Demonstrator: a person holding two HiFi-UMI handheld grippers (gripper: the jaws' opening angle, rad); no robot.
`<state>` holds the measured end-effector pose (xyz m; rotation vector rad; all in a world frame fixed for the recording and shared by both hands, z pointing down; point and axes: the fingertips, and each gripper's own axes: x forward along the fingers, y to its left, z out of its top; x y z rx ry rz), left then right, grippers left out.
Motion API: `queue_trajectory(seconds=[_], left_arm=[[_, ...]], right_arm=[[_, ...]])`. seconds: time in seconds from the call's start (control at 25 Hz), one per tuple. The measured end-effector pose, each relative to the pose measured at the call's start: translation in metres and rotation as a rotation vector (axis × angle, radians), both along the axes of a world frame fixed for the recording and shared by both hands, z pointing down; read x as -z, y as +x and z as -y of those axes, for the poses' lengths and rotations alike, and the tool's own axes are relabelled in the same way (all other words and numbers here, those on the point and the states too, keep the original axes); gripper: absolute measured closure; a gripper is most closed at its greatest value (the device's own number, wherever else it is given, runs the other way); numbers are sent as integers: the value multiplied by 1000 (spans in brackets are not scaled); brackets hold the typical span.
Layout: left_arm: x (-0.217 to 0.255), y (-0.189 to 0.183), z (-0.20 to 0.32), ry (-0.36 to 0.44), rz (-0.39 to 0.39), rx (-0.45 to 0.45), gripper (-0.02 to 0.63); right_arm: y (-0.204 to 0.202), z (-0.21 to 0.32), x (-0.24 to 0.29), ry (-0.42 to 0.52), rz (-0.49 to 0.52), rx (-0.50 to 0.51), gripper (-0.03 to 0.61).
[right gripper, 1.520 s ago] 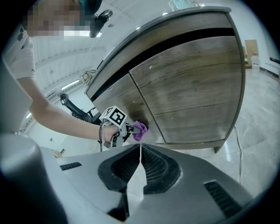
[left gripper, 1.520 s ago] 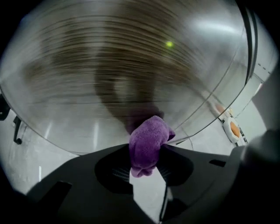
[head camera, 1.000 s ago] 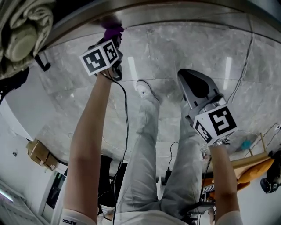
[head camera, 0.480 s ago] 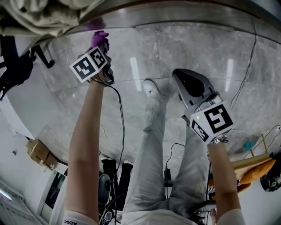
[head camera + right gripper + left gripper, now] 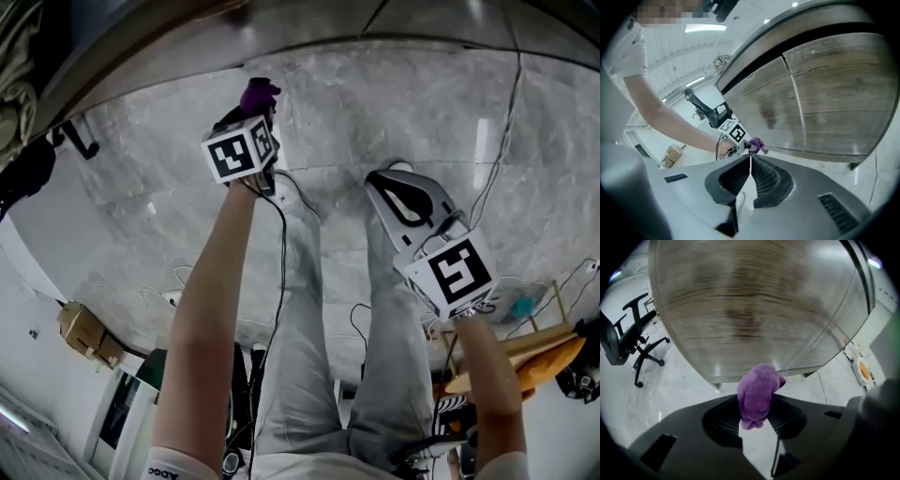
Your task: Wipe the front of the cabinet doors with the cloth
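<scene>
My left gripper (image 5: 254, 105) is shut on a bunched purple cloth (image 5: 259, 93), held up near the lower edge of the wooden cabinet doors (image 5: 750, 310). In the left gripper view the cloth (image 5: 758, 393) sticks out between the dark jaws, its tip level with the door's bottom edge; contact is unclear. My right gripper (image 5: 398, 183) hangs lower and to the right, shut with nothing in it. The right gripper view shows its jaws meeting at a thin seam (image 5: 750, 158), with the left gripper's marker cube (image 5: 734, 133), the cloth (image 5: 756, 144) and two door panels (image 5: 829, 93) beyond.
A marble-pattern floor (image 5: 394, 103) lies under the cabinet. The person's legs and a shoe (image 5: 401, 171) stand between the grippers. Cables (image 5: 511, 112) run over the floor. A black office chair (image 5: 628, 338) stands left of the cabinet, a cardboard box (image 5: 82, 330) farther back.
The left gripper with the cloth swung left along the cabinet's lower edge, then back right and slightly down. The right gripper barely moved.
</scene>
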<state>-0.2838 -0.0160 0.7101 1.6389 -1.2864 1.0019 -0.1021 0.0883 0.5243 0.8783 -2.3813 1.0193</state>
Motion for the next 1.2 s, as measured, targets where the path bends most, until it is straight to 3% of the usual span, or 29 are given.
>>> queue_trajectory(seconds=[0.16, 0.24, 0.44, 0.6, 0.72, 0.84, 1.0, 1.2], left_arm=[[-17, 87, 19, 12, -60, -36, 471], [-23, 119, 29, 21, -81, -43, 471], [-38, 174, 53, 28, -66, -118, 471], [-54, 197, 73, 31, -46, -145, 471], [-57, 199, 83, 25, -60, -130, 471], [-56, 187, 83, 13, -74, -137, 471], [-58, 138, 84, -21, -62, -93, 471], [-58, 62, 84, -40, 10, -109, 471]], right_arm=[[68, -11, -16, -19, -44, -5, 549], [100, -13, -22, -23, -58, -54, 549], [160, -5, -33, -18, -79, -199, 549], [197, 3, -46, -23, -78, -371, 549], [210, 0, -53, -30, -74, -482, 549], [200, -9, -58, -47, -70, -517, 549], [153, -11, -57, -59, -72, -453, 549], [97, 4, -55, -43, -50, -382, 549]])
